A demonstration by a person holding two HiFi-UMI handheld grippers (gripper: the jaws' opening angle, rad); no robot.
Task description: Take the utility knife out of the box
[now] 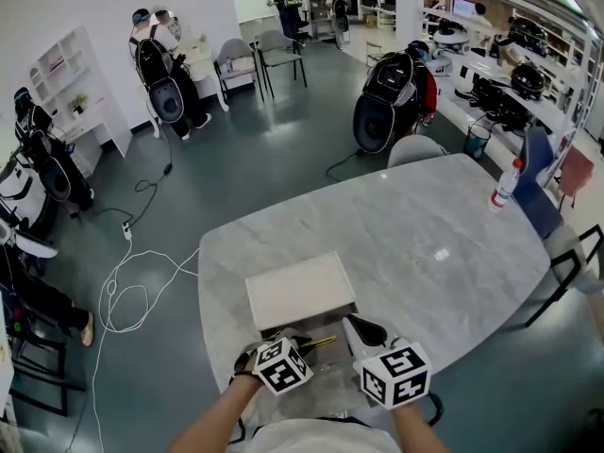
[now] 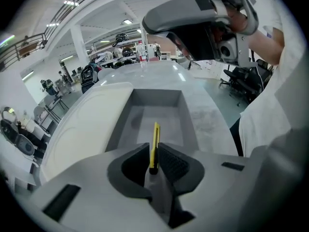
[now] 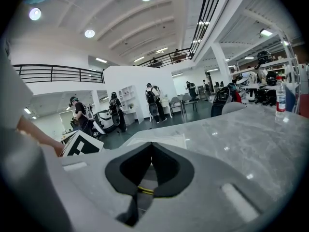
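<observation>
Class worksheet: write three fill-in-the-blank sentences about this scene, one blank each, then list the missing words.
1. The left claw is shut on a ____ utility knife.
2. The right claw is shut and holds ____.
3. A ____ bottle stands on the table, far from the box.
Missing words: yellow; nothing; spray.

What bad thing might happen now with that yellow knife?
1. The left gripper pinches the utility knife in its jaws only near one end. Most of the knife sticks out, so it might twist or slip and fall back into the box.
2. The knife's far end hangs over the open box, so it may catch on a wall if it is pulled away low.
3. The right gripper, jaws together and empty, sits close beside. A bump might knock the knife loose.
</observation>
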